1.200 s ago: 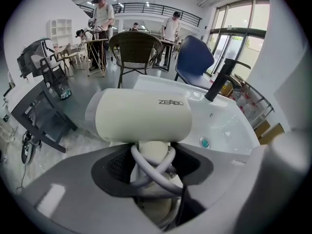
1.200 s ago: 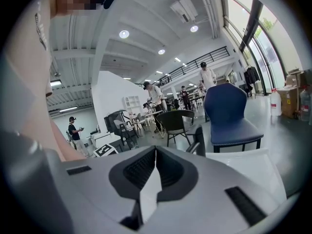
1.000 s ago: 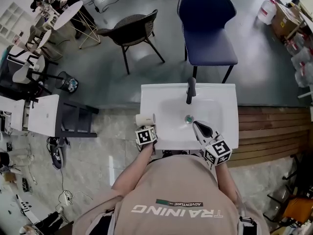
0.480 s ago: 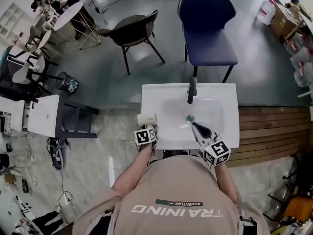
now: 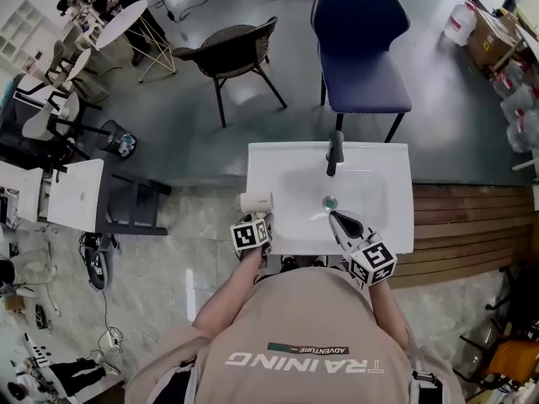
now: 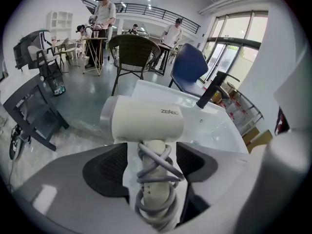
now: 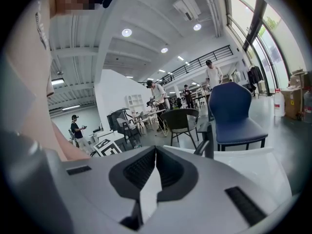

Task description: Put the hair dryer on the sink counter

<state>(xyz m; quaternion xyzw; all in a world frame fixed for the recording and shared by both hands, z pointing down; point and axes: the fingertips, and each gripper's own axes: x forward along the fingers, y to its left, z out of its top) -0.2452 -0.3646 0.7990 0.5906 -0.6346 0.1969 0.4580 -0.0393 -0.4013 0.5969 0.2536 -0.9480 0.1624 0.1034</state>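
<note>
Release step: the left tool (image 6: 151, 165) is opening around the hair dryer (image 6: 146, 123), which apparently rests on the counter (image 5: 268, 168). Next, it should withdraw straight back.

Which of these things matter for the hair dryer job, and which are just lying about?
In the job: hair dryer, at the sink counter's left edge; left gripper, fingers opening with the dryer's handle between them.
Just about: faucet, blue chair, dark chair.

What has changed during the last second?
The left gripper is opening its jaws, releasing the hair dryer; its handle stands free between them. The dryer stayed at the left edge of the sink counter. The right gripper stayed shut.
</note>
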